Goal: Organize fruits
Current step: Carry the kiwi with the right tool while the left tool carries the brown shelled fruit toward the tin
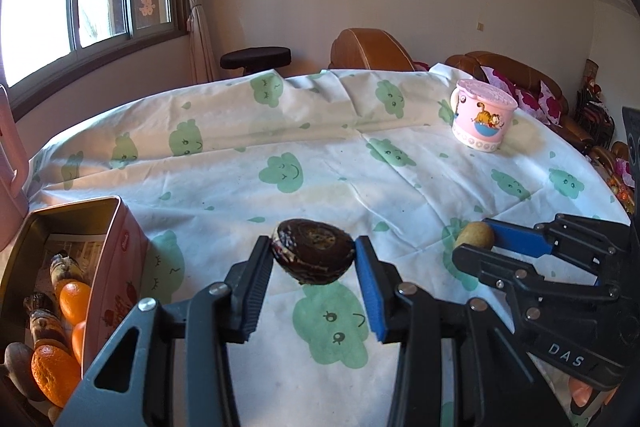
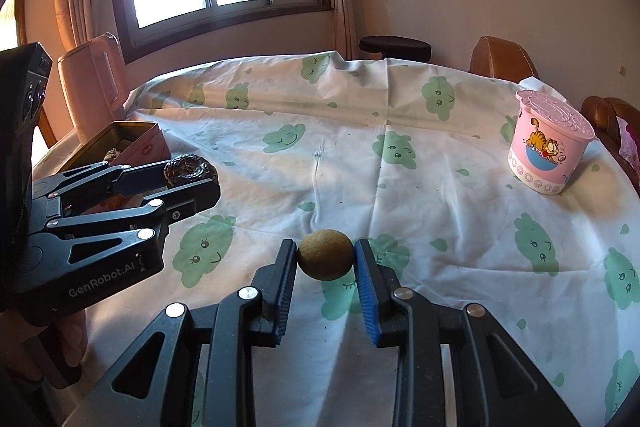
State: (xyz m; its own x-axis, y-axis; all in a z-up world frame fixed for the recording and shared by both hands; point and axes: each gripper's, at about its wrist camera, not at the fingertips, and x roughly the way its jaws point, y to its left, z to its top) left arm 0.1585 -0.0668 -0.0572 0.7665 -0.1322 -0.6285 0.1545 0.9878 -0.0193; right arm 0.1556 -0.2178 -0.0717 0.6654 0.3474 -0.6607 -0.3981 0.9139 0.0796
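Note:
My left gripper (image 1: 313, 259) is shut on a dark brown wrinkled fruit (image 1: 313, 256) and holds it above the tablecloth, just right of the pink tin (image 1: 116, 267). The tin holds several oranges (image 1: 74, 301) and other dark fruits. My right gripper (image 2: 326, 259) is shut on a small round tan fruit (image 2: 326, 254) low over the cloth. In the left wrist view the right gripper (image 1: 476, 241) shows at the right with the tan fruit (image 1: 475, 235). In the right wrist view the left gripper (image 2: 192, 173) shows at the left with the dark fruit (image 2: 190, 167), in front of the tin (image 2: 140, 143).
A pink lidded cartoon cup (image 1: 482, 115) stands at the far right of the table, also in the right wrist view (image 2: 548, 143). A pink kettle (image 2: 94, 83) stands behind the tin. The white cloth with green clouds (image 1: 320, 163) covers the table. Chairs ring the far edge.

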